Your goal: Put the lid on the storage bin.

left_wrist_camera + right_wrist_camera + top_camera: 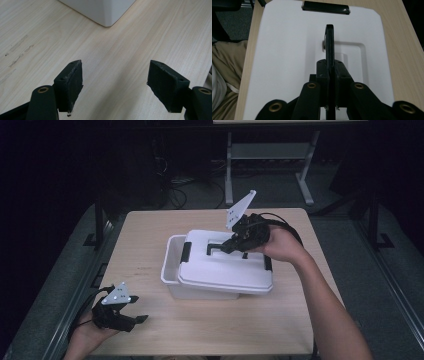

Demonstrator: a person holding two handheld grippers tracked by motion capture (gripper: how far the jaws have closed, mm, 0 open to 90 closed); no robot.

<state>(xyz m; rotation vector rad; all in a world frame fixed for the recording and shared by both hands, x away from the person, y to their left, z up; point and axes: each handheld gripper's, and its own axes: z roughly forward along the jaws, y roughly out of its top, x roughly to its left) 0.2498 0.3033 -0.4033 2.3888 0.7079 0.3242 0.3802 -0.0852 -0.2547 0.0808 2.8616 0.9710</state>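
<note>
While your left gripper (pixel 131 317) waits at the near left corner of the table (pixel 150 335), its jaws stand apart with nothing between them, just bare wood and a corner of the white box (pixel 105 12) beyond in the left gripper view. Move right and you reach that box (pixel 172 270) at the middle of the table, its lid (pixel 225 270) sitting skewed so the left end of the box lies uncovered. The lid looks like thin, stiff plastic: light, smooth, likely to slide or tilt if you pull it by one point. A black latch (pixel 186 252) sits on its left end and another on its right. Your right gripper (pixel 227 246) is clamped tight on the black handle (pixel 329 40) at the lid's top centre, which is the sensible hold; keep the pull straight so the lid stays level. I judge the box itself would shift easily on this slick surface.

The table is pale wood laminate, lightly scuffed at the left. Around it the room is dark, with grey floor, cables and a metal stand (pixel 270 165) at the far side.
</note>
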